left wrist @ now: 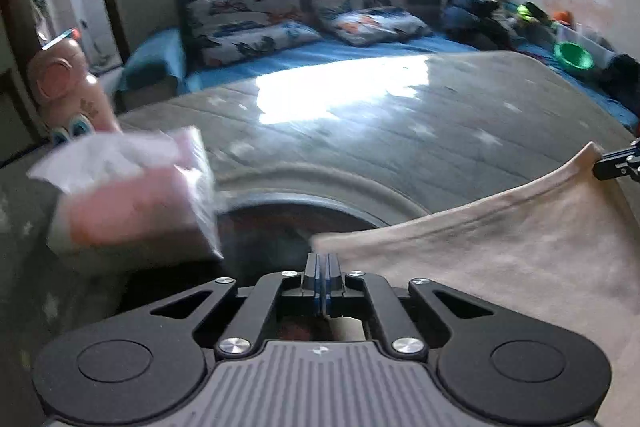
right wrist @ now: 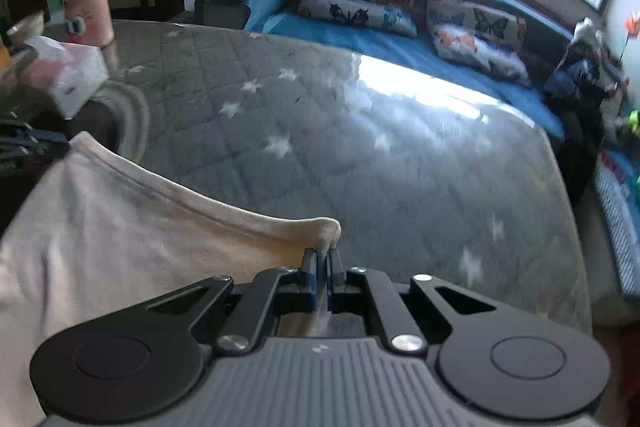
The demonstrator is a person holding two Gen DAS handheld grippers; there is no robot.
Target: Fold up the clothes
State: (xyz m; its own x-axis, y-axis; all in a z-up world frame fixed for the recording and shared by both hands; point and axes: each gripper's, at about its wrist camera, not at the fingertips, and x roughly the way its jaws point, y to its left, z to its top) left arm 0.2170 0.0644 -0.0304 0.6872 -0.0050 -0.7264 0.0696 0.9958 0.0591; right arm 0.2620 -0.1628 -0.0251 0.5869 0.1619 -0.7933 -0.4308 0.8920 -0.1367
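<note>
A beige garment point(left wrist: 500, 247) hangs stretched between my two grippers above a grey quilted table cover with white stars point(left wrist: 400, 131). My left gripper point(left wrist: 322, 259) is shut on one corner of the garment's hemmed edge. My right gripper point(right wrist: 322, 255) is shut on the opposite corner; it also shows at the right edge of the left wrist view point(left wrist: 616, 165). In the right wrist view the garment point(right wrist: 120, 227) spreads to the left toward the left gripper point(right wrist: 32, 143). The lower part of the garment is hidden below both views.
A pink tissue pack point(left wrist: 136, 195) and a pink bottle point(left wrist: 68, 87) stand at the table's left. Behind the table is a blue sofa point(left wrist: 360, 51) with butterfly cushions point(left wrist: 248, 23), a clothes pile point(left wrist: 472, 3) and a green bowl point(left wrist: 574, 55).
</note>
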